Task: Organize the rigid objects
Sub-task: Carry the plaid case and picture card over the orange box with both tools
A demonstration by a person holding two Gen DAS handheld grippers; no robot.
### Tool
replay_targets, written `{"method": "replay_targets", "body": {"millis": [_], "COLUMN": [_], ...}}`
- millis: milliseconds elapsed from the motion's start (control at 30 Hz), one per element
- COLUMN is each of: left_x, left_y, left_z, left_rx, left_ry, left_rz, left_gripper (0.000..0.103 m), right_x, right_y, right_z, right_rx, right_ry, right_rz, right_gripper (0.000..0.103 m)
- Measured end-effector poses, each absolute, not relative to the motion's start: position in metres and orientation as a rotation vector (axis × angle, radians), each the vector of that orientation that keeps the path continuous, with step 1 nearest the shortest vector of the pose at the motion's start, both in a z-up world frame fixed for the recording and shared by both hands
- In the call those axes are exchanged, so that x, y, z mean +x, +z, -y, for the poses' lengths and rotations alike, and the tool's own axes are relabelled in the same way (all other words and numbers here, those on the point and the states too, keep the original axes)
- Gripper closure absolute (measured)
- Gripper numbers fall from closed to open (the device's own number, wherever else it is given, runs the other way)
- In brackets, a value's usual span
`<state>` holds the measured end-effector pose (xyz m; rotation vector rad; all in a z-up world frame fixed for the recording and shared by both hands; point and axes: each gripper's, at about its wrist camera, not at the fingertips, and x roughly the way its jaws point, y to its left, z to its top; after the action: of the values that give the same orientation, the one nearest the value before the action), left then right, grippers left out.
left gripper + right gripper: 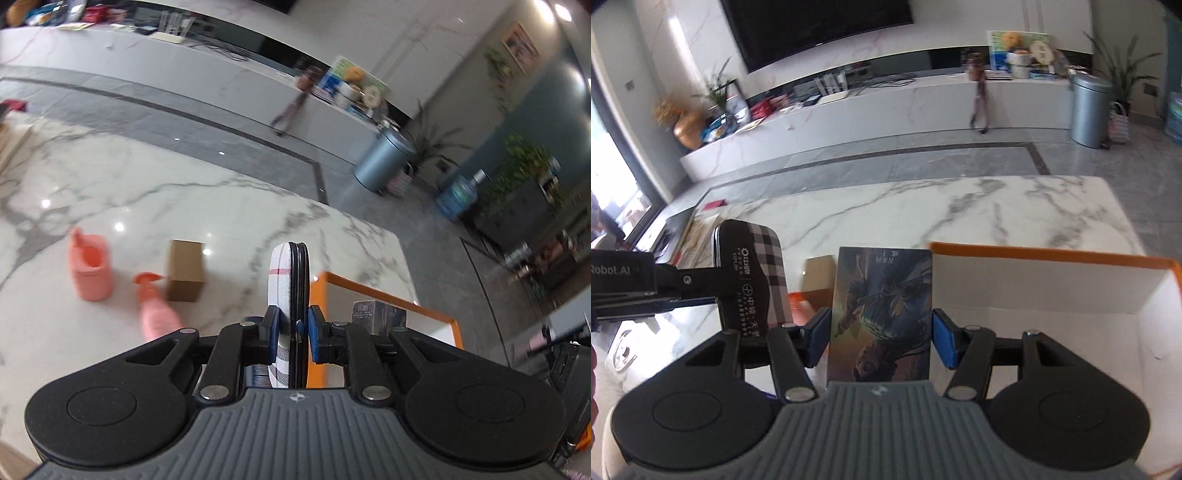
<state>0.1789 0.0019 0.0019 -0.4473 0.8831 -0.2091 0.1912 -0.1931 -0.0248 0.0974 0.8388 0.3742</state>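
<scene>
The left tool [291, 328] is clamped nearly shut on a slim oval case in white plaid fabric with a black zipped edge [286, 280], blue pads [271, 325] pressing both flat sides, the case standing on edge and lifted clear of the white marble desk [184, 192]. From the right wrist view that same case [753, 273] hangs just left of the white cardboard box with the orange rim [1052, 258], held aloft by the left tool's black arm.

Over on the right, the right tool [881, 339] sits about half open around a flat rectangular box printed with dark fantasy artwork [882, 314]; its blue pads [943, 343] bracket both long edges and appear to grip it, upright, at the orange-rimmed box's left wall.

Left of the orange-rimmed box [388, 295], down on the desk, a small brown cardboard carton [186, 271] stands upright. Beside it lies a pink bottle with an orange cap [155, 306], tipped on its side, and farther left a pink cup-shaped container [90, 267] stands upright. Motion blur softens all three.
</scene>
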Motion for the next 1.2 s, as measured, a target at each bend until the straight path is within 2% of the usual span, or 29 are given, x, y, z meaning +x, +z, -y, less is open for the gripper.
{"method": "replay_targets", "body": {"millis": [167, 400, 800, 1200], "left_x": [0.203, 0.248, 0.285, 0.286], "left_y": [-0.007, -0.052, -0.106, -0.110], "left_z": [0.064, 0.133, 0.159, 0.178], "left_rx": [-0.383, -0.264, -0.200, -0.003], "left_ry": [-0.309, -0.311, -0.260, -0.193], "left_rz": [-0.938, -1.070, -1.225, -1.238], "left_gripper": [0.086, 0.087, 0.088, 0.087], "right_x": [0.191, 0.209, 0.236, 0.235], "right_y": [-0.040, -0.069, -0.098, -0.106], "right_z": [0.254, 0.305, 0.311, 0.310], "right_rx": [0.163, 0.202, 0.208, 0.212], "right_ry": [0.257, 0.184, 0.217, 0.217], "right_rz": [-0.866, -0.916, -0.977, -0.999], "right_gripper": [0.044, 0.044, 0.044, 0.044]}}
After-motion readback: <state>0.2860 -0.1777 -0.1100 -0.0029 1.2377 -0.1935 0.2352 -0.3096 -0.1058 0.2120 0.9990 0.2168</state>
